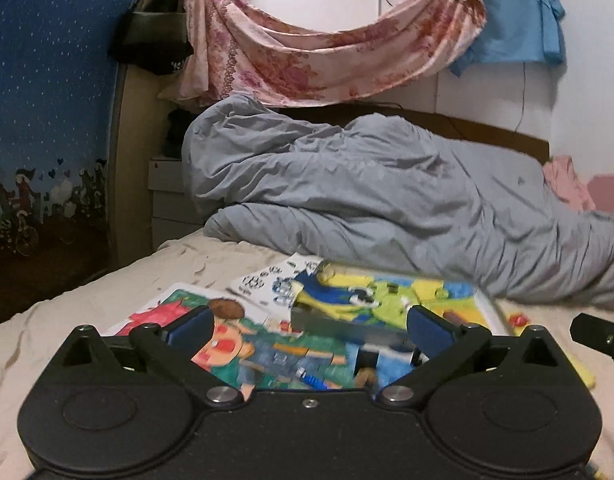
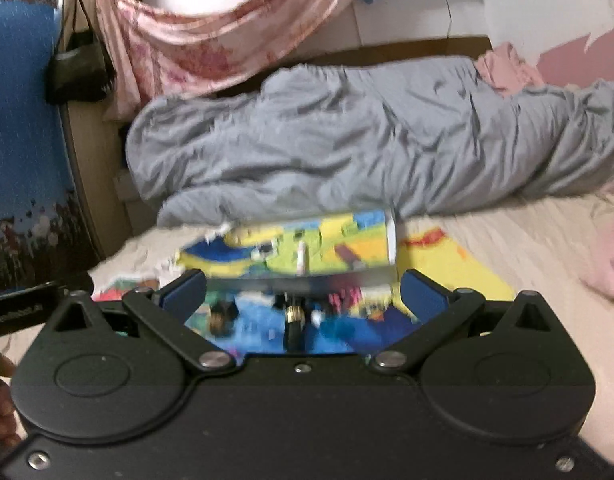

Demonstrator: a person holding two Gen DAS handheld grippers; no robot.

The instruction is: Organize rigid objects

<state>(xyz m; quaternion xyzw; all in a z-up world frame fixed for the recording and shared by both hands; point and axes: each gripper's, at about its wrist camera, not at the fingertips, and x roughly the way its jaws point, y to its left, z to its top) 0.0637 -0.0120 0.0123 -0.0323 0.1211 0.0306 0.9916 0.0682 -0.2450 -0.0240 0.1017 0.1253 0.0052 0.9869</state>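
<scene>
Both tools, left tool [image 1: 309,330] and right tool [image 2: 303,292], hang spread wide and empty over colourful picture boards [image 1: 383,296] overlapping loosely on the bed [image 1: 67,320], apparently awaiting stacking beside a grey duvet [image 1: 367,184].

The black right gripper [image 2: 303,280] stands with its blue-padded jaws spread wide and nothing between them, over a blurred pile of brightly coloured picture boards [image 2: 307,248] on the cream bed sheet [image 2: 507,240]. Beyond the boards lies a rumpled grey duvet [image 2: 347,136].
</scene>
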